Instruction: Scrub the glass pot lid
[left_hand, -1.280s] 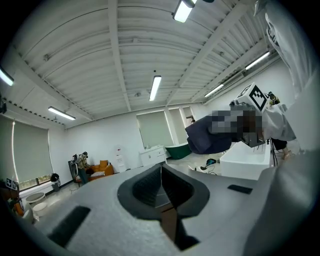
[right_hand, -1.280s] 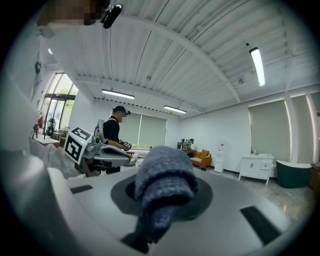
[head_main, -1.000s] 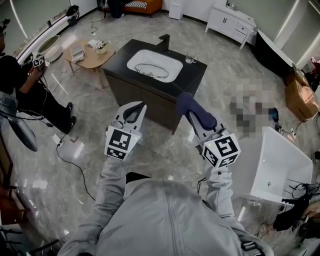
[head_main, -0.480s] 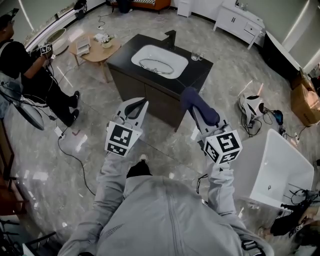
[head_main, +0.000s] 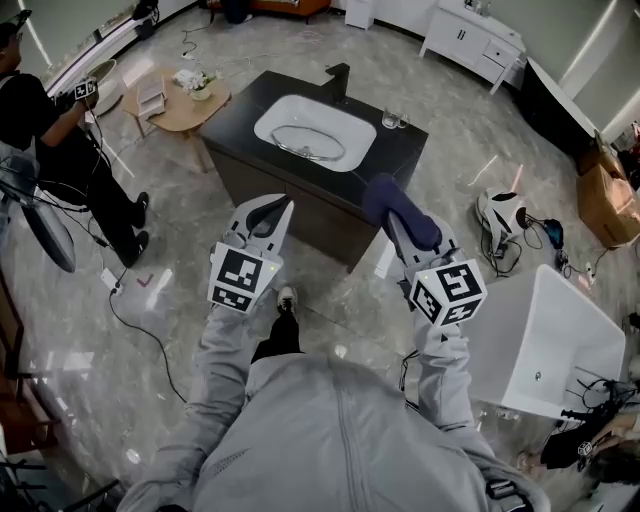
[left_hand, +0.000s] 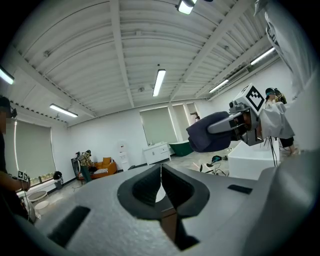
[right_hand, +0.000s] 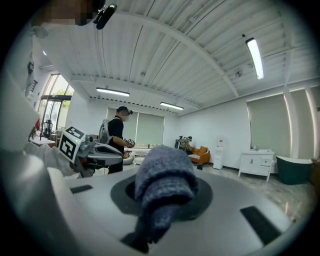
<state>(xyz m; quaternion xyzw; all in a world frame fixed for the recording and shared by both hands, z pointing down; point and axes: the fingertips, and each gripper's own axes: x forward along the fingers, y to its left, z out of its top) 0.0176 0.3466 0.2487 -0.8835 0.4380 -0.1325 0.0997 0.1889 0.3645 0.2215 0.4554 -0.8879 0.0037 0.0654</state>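
The person's grey jacket (head_main: 330, 440) fills the bottom of the head view, with one shoe (head_main: 286, 298) showing on the floor (head_main: 170, 250) just past it. Both grippers are held in the air, short of the vanity (head_main: 400, 152). The left gripper (head_main: 281, 212) is clenched on nothing: in its own view the left gripper (left_hand: 161, 172) has its jaw tips meeting, with nothing between them. The right gripper (head_main: 398, 228) grasps a dark blue cloth (head_main: 393, 203) that wraps over its tips. In the right gripper view the cloth (right_hand: 165, 182) bulges up from between the jaws.

The floor is glossy grey stone-look tile, and it catches the ceiling lights. The vanity is a dark cabinet with a black top and a white basin (head_main: 342, 118) set into it. The lid (head_main: 308, 143) lies flat in the basin, well apart from both grippers. A black tap (head_main: 335, 78) stands at the vanity's far edge. Some glasses (head_main: 392, 119) sit on its top, just right of the basin.

Left of the vanity stands a round wooden table (head_main: 185, 112), and further left is a person in black (head_main: 40, 130). Right of the vanity a white device (head_main: 500, 213) lies on the floor. A white tub (head_main: 555, 310) is nearer than it, and a cardboard box (head_main: 605, 190) lies further right. Beyond the vanity a white cabinet (head_main: 470, 40) stands by the wall. The gripper views show a white ribbed ceiling with strip lights (left_hand: 159, 82).
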